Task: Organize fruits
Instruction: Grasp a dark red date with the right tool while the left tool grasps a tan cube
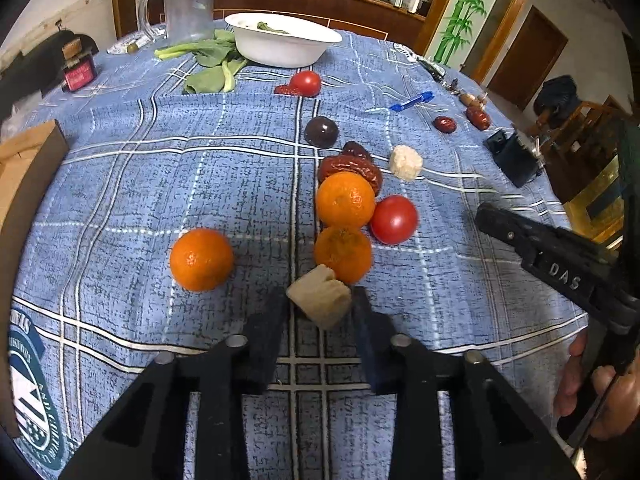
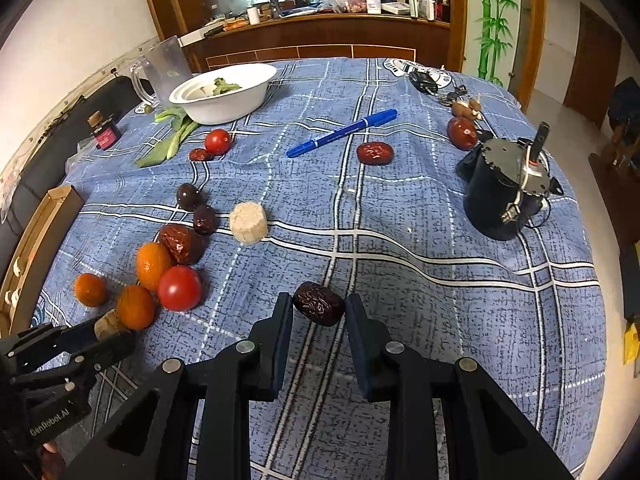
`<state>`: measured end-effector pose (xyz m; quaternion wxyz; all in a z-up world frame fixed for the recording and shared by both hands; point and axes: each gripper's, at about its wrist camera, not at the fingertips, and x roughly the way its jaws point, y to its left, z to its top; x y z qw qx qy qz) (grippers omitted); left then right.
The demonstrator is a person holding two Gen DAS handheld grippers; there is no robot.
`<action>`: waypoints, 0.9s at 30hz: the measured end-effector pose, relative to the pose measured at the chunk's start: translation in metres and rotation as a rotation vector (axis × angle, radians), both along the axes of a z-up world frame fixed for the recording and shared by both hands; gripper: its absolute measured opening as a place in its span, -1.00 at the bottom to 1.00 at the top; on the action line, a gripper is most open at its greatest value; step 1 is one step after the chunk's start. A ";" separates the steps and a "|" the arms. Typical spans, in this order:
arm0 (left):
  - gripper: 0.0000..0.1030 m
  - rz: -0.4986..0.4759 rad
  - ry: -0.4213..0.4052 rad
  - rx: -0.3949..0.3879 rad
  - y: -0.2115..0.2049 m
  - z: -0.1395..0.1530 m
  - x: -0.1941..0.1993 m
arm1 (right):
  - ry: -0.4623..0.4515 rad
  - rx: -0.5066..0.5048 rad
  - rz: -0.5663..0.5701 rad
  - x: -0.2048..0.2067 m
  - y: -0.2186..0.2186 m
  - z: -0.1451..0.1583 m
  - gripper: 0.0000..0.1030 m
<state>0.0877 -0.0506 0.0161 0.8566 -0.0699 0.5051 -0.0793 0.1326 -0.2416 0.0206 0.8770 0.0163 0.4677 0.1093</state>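
Observation:
My left gripper (image 1: 320, 309) is shut on a beige block (image 1: 319, 300) just above the blue checked cloth. Right behind the block lie two mandarins (image 1: 343, 254) (image 1: 346, 199) and a tomato (image 1: 394, 219); a third mandarin (image 1: 201, 259) sits apart to the left. Wrinkled red dates (image 1: 350, 168), a dark round fruit (image 1: 321, 132) and a pale chunk (image 1: 406, 162) lie beyond them. My right gripper (image 2: 319, 313) is shut on a dark red date (image 2: 319, 304) over the cloth. More dates (image 2: 375, 153) (image 2: 462, 133) lie far right, and a second tomato (image 2: 218, 141) sits near the bowl.
A white bowl (image 1: 280, 52), a clear jug (image 1: 188, 4) and leafy greens (image 1: 208, 68) stand at the back. A blue pen (image 2: 342, 132), keys (image 2: 424, 80) and a black cylinder device (image 2: 500, 196) lie to the right. A cardboard box (image 1: 24, 176) is at the left edge.

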 end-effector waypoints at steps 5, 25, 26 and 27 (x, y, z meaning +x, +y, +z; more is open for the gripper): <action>-0.42 0.011 -0.011 0.020 0.010 0.010 -0.014 | -0.028 -0.005 0.020 -0.014 0.000 0.011 -0.44; -0.41 0.076 -0.102 -0.004 0.124 0.055 -0.091 | -0.070 -0.022 0.041 -0.088 0.066 0.051 -0.44; -0.41 0.084 -0.105 -0.006 0.133 0.056 -0.092 | -0.073 -0.023 0.043 -0.089 0.072 0.052 -0.44; -0.41 0.088 -0.106 -0.006 0.139 0.057 -0.093 | -0.080 -0.029 0.049 -0.090 0.082 0.055 -0.44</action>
